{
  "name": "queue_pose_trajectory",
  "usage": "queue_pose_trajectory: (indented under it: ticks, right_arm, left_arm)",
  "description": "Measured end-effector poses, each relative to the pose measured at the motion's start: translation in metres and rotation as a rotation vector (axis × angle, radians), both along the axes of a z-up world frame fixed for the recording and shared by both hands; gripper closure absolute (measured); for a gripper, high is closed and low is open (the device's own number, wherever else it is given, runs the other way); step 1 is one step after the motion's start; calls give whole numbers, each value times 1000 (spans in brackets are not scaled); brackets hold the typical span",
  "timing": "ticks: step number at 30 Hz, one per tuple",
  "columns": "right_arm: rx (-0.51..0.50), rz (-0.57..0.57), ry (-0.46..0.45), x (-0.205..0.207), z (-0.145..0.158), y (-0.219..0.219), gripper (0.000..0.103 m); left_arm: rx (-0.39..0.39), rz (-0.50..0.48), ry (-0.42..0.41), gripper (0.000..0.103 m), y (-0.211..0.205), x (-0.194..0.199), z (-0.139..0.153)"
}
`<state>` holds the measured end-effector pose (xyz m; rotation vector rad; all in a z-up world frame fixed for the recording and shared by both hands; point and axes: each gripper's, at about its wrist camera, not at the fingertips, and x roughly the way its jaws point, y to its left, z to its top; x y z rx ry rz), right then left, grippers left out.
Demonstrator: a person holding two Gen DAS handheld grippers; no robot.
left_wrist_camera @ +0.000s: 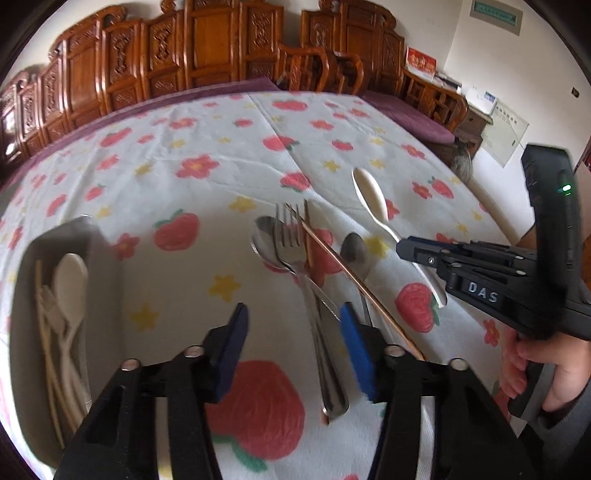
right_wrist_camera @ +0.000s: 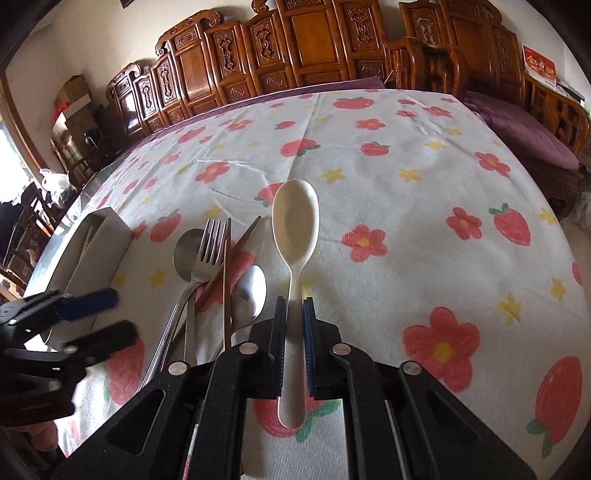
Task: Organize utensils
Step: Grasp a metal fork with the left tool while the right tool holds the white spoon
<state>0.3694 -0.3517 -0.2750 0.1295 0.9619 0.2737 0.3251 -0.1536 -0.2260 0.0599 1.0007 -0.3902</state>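
You can read one marking: the raised letters "DAS" on the black body of the right gripper (left_wrist_camera: 406, 251), seen from the left wrist camera. The red card (left_wrist_camera: 421, 62) leaning on the wooden furniture carries gold characters too blurred for you to read. The green-edged plaque (left_wrist_camera: 496, 16) and the papers on the wall (left_wrist_camera: 506, 129) show print too small to make out.

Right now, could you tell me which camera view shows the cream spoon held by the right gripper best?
The right wrist view: the cream spoon fills the centre, handle clamped in the right gripper. The left wrist view shows it smaller and side-on, handle partly hidden.
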Motion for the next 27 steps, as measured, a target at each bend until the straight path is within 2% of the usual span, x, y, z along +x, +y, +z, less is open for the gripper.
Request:
queue_pose_trajectory:
  ticks: [6,9,17,18,19,21,27]
  right_arm:
    - [-3,5,-1,0,-1,2,93]
    - [-1,1,3,1,-3,1,93]
    - [3,11,-9,0,-1,5,93]
    - [2,12,-9,0,-1,6,93]
    - [1,13,-9,0,-1,6,93]
    - [-2,14,-9,0,-1,6,93]
    - [4,9,-16,-1,2,6,93]
  left_arm:
    - [-55,19,95,73,-3,16,-22]
    - [-66,39,116,74,-4,22,-28]
    - [-31,50,104,77,-12,32,-28]
    - [-25,48,101,81,-14,33,-28]
    - [-21,41,99,89,-16,33,-27]
    - [-6,35,92,95,-20,32,-24]
    - [21,31,69,98,-24,26,-21]
